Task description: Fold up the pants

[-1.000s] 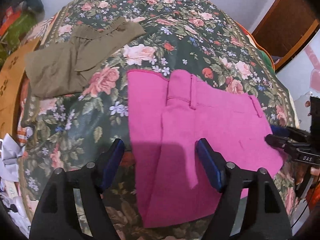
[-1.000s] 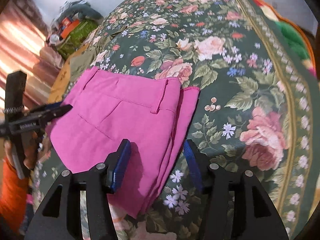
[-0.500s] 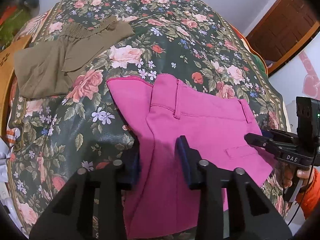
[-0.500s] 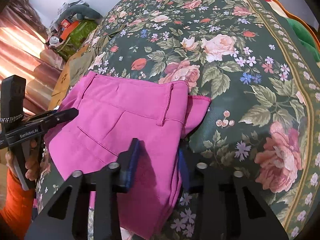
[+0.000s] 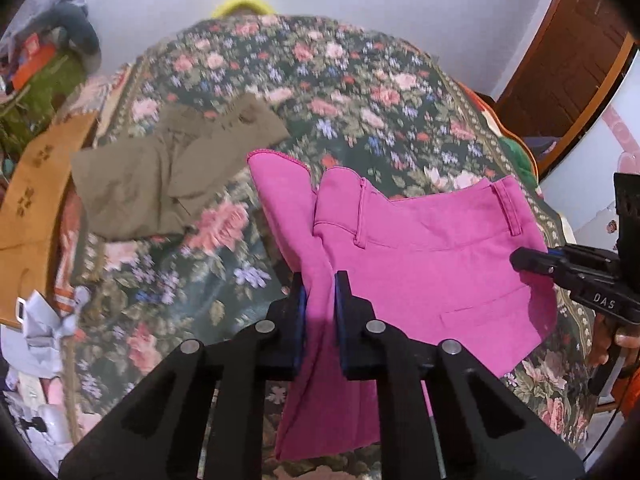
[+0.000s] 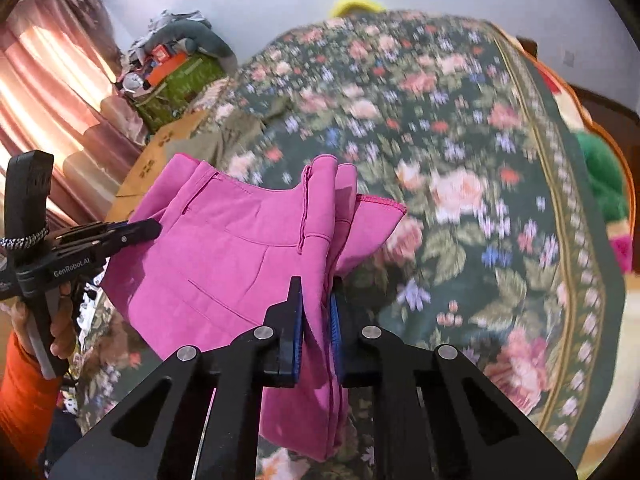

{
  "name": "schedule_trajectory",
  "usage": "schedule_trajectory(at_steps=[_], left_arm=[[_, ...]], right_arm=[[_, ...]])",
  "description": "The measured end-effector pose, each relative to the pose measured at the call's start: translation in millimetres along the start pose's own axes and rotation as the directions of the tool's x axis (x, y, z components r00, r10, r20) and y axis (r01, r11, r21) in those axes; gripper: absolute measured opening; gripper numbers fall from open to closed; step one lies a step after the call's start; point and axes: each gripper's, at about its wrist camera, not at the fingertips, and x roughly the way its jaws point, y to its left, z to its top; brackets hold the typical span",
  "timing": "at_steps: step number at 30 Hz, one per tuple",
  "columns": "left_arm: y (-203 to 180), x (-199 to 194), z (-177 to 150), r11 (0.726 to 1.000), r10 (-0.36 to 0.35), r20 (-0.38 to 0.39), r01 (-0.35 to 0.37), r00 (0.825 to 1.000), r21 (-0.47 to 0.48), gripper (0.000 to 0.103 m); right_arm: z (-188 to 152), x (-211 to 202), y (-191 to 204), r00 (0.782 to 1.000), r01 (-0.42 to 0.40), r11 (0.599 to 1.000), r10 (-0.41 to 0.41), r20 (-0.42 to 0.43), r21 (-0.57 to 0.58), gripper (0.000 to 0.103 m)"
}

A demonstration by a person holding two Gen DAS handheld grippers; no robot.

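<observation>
The pink pants (image 5: pixel 432 264) hang lifted above the floral bedspread (image 5: pixel 360 92), held at both sides of the waist end. My left gripper (image 5: pixel 320 312) is shut on the pants' left side. My right gripper (image 6: pixel 316 316) is shut on their right side; the pants show there too (image 6: pixel 224 256). The right gripper also shows in the left wrist view (image 5: pixel 536 262) at the pants' right edge. The left gripper shows in the right wrist view (image 6: pixel 140 230) at their left edge. The waistband with belt loops faces away from me.
Olive-brown pants (image 5: pixel 168 164) lie flat on the bed to the far left. A brown cardboard piece (image 5: pixel 36 200) lies at the bed's left edge, with clutter (image 6: pixel 176 68) beyond. A wooden door (image 5: pixel 568 64) stands at right. Curtains (image 6: pixel 48 92) hang at left.
Both grippers have closed on the pink pants and raised them off the bedspread. The fabric has bunched at each grip, and the views have tilted up toward the wall.
</observation>
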Motion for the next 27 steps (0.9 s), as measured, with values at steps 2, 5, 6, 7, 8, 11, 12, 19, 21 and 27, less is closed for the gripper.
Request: schedule_trajectory(at_steps=[2,5,6,7,8,11,12,19,21,27], left_arm=[[3,-10,5,1.0,0.016,0.025,-0.016,1.0,0.003,0.012],[11,-26,16,0.999,0.04,0.068,-0.04,0.997,0.004,0.012],[15,-32,20,0.999,0.05,0.086,-0.05,0.995,0.001,0.012],[18,-35,24,0.998,0.057,0.098,-0.057,0.994,-0.001,0.012],[20,-39,28,0.998,0.067,0.11,-0.067,0.992,-0.003,0.012],[33,-49,38,0.995,0.096,0.144,-0.095,0.985,-0.014,0.012],[38,-51,42,0.995,0.102,0.152,-0.1,0.983,-0.02,0.012],[82,-49,66,0.988,0.147,0.184,-0.135,0.972,-0.074,0.012],[91,-42,72,0.985,0.163,0.179,-0.15,0.97,-0.084,0.012],[124,-13,85,0.973,0.221,0.155,-0.207,0.963,-0.1,0.012]], right_arm=[[9,-4,9,1.0,0.005,1.0,-0.004,0.019,-0.023,0.011],[24,-10,22,0.999,0.008,0.998,-0.005,0.051,-0.058,0.01],[29,-11,28,0.998,0.011,0.998,-0.006,0.062,-0.07,0.011],[34,-12,33,0.997,0.014,0.997,-0.008,0.072,-0.082,0.011],[40,-12,39,0.996,0.017,0.995,-0.009,0.083,-0.097,0.011],[57,-11,56,0.994,0.029,0.99,-0.014,0.113,-0.138,0.01],[61,-11,60,0.993,0.033,0.989,-0.015,0.12,-0.146,0.01],[98,13,88,0.987,0.058,0.979,-0.028,0.156,-0.194,0.01],[107,24,94,0.988,0.066,0.978,-0.035,0.153,-0.2,0.011],[133,59,109,0.987,0.091,0.97,-0.059,0.146,-0.225,0.01]])
